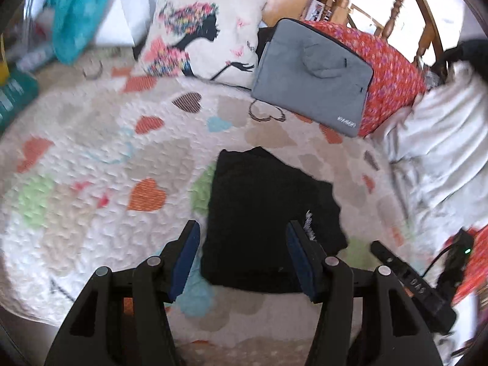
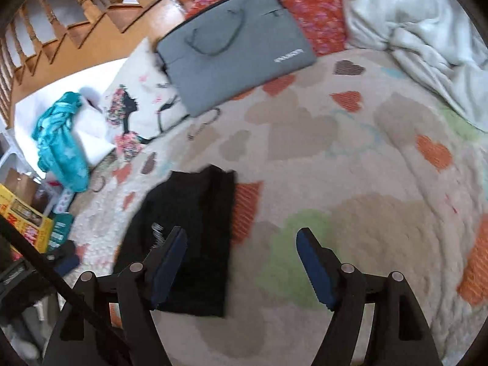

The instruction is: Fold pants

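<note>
The black pants (image 1: pixel 262 216) are seen folded into a compact rectangle, lying flat on a heart-patterned quilt (image 1: pixel 91 158) spread over the bed. A small white label (image 1: pixel 309 224) is visible on the fabric near the pants' right edge. The left tool (image 1: pixel 242 238) is held above the near end of the pants with jaws spread wide — nothing is gripped. The right tool (image 2: pixel 241 244) is likewise spread wide and empty; in its view the pants (image 2: pixel 189 213) are found just left of centre, its left finger overlapping them. A grey laptop sleeve (image 1: pixel 314 76) is propped against a red floral cushion (image 1: pixel 387 70) — well apart from the pants. A printed pillow (image 1: pixel 204 33) and crumpled white bedding (image 2: pixel 418 30) are also seen.
</note>
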`<state>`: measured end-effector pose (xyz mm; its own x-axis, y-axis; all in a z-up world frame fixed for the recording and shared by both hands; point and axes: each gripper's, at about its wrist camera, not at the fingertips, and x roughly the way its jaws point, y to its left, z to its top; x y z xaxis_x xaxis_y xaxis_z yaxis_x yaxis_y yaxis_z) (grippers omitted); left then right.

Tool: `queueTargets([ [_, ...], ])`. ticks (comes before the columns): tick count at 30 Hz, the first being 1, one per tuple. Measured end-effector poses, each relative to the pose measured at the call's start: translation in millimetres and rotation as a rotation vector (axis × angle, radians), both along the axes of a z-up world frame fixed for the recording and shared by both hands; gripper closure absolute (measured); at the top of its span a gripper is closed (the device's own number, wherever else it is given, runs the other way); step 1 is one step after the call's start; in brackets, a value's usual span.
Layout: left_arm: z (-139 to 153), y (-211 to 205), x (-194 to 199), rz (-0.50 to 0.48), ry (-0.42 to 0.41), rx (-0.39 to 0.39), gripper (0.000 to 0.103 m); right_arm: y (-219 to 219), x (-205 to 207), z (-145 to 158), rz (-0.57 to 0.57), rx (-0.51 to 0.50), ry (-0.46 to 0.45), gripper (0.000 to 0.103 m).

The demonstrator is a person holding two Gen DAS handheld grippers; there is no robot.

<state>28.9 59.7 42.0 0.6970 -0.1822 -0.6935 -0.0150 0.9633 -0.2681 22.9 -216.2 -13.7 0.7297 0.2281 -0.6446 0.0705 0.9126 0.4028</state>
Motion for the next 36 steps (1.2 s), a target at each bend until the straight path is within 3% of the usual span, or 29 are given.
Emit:
queueTargets([
  [3,-4.2,-8.6,-12.3,0.015,-0.023,0.042,0.046,0.1,-10.9,-7.1,0.002,-0.021,0.01,0.024],
  [8,-11.0,-26.7,-15.1,-0.038,0.027,0.1,0.046,10.1,-14.6,-3.7,0.039,-0.051,-0.012,0.024],
  [14,-9.1,-45.8,-20.0,-0.083,0.02,0.175,0.046,24.3,-14.8,-5.8,0.071,-0.11,-0.003,0.024],
  [36,-26.2,-45.4,-13.1,-0.103,0.089,0.18,0.046,38.1,-8.9,-14.0,0.087,-0.185,0.027,0.023],
])
